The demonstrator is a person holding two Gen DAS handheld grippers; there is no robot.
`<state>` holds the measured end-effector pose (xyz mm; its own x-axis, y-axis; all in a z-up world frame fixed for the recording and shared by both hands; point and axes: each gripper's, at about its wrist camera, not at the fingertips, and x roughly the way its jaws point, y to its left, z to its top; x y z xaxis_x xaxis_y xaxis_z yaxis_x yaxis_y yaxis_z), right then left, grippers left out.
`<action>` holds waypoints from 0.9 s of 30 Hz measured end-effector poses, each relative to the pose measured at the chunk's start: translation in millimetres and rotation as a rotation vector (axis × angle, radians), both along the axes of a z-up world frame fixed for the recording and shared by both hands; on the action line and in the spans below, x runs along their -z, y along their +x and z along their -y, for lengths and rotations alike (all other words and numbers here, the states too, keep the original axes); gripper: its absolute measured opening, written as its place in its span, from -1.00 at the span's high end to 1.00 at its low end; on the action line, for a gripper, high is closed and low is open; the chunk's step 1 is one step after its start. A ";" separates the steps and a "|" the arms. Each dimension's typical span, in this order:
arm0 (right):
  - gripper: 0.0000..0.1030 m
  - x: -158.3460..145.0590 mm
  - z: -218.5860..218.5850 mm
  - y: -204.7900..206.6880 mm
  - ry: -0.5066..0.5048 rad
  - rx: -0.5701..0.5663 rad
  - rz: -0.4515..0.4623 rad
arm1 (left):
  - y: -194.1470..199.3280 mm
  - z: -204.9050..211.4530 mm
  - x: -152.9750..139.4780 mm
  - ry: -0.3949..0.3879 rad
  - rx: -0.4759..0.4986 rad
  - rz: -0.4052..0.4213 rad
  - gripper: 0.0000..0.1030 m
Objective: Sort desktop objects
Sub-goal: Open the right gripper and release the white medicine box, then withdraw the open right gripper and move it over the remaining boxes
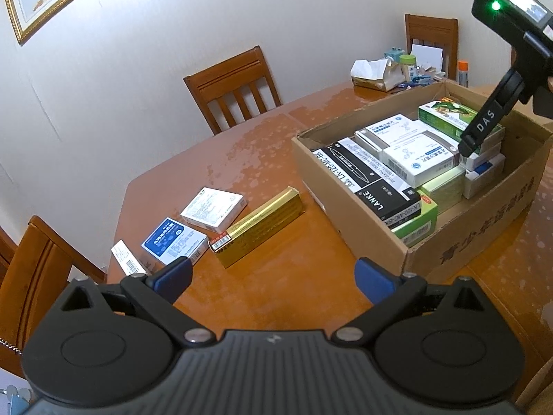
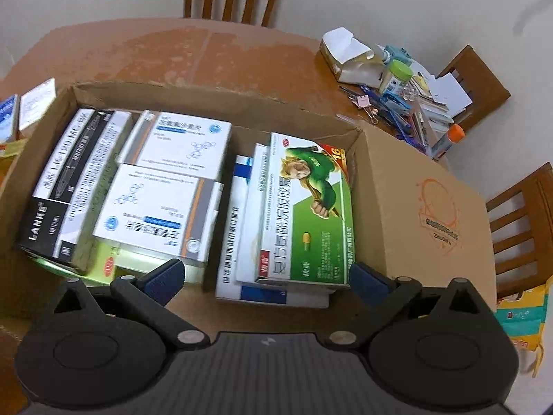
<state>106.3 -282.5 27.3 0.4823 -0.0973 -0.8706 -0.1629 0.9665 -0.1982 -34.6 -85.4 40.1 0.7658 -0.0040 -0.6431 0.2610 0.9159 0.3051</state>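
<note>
A cardboard box (image 1: 459,238) on the wooden table holds several medicine boxes and a black LANKE box (image 1: 366,176). On the table to its left lie a gold box (image 1: 259,230), a white box (image 1: 214,209), a blue-and-white box (image 1: 174,242) and a small barcode box (image 1: 126,259). My left gripper (image 1: 273,278) is open and empty above the table, near the gold box. My right gripper (image 2: 264,278) is open and empty over the cardboard box (image 2: 408,186), just above the green medicine box (image 2: 307,214). It also shows in the left wrist view (image 1: 484,128).
Clutter of a tissue box (image 2: 349,55), a green-lidded jar (image 2: 395,76), pens and papers fills the table's far corner. Wooden chairs (image 1: 235,86) stand around the table. A colourful bag (image 2: 525,314) sits at the right.
</note>
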 end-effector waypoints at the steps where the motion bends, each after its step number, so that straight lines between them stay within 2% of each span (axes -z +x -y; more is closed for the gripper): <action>1: -1.00 -1.8 -0.8 -1.3 0.006 -0.003 0.003 | -1.9 -0.1 -0.6 0.000 -0.003 0.002 -0.95; 13: -1.00 -23.6 -34.4 -14.6 0.064 -0.105 0.022 | -21.9 -14.8 -5.8 -0.013 -0.063 0.022 -0.95; 20: -1.00 -31.3 -63.5 -20.0 0.089 -0.146 0.002 | -23.2 -41.0 -8.7 -0.038 -0.090 0.030 -0.95; 25: -1.00 -48.5 -89.7 -26.0 0.123 -0.175 -0.015 | -18.1 -64.0 -9.2 -0.065 -0.084 0.046 -0.95; 27: -1.00 -56.1 -104.7 -29.2 0.103 -0.194 -0.013 | -14.1 -75.5 -7.6 -0.084 -0.084 0.046 -0.95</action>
